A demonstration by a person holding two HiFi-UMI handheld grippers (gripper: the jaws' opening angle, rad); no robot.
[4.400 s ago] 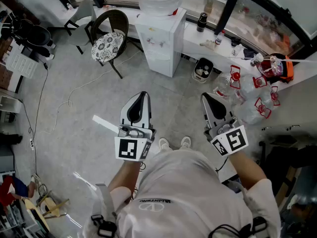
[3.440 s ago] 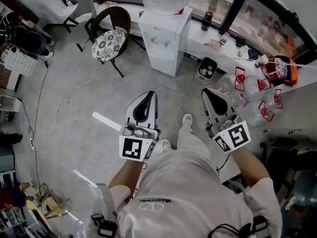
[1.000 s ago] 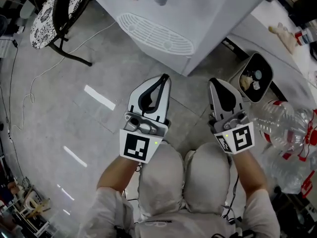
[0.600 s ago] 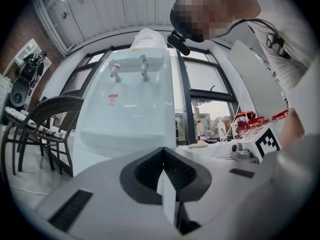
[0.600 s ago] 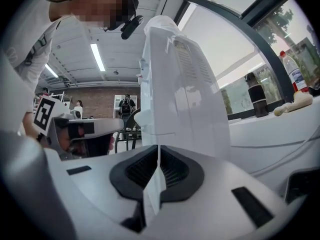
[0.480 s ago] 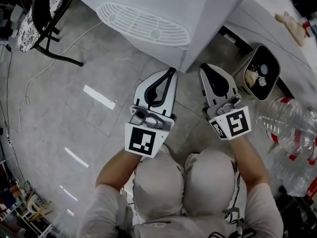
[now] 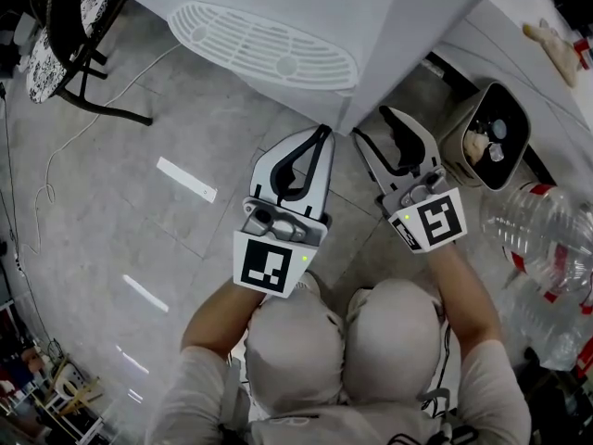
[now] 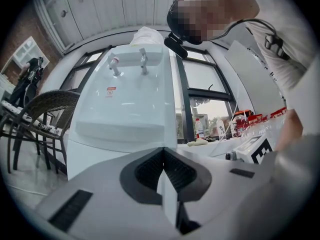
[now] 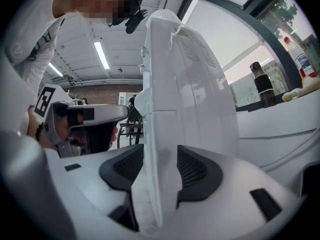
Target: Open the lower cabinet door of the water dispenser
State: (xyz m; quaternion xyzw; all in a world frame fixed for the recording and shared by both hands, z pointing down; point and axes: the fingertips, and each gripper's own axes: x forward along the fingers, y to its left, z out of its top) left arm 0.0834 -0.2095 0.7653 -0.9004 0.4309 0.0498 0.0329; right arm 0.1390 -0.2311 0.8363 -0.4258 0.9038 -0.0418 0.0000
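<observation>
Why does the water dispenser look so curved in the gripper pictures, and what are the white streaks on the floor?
Left gripper view: a wide-angle lens bows the water dispenser and leaves dark corners. Right gripper view: same bending, and its near edge looms large. Head view: the streaks look like light glare on the glossy floor.

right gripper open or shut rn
Open. The right gripper shows its jaws apart in its own view, having just been opening, with a corner edge of the water dispenser between them; neither pad visibly presses on it.

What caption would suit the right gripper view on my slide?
Right gripper, jaws just opening, straddles a corner edge of the white water dispenser.
</observation>
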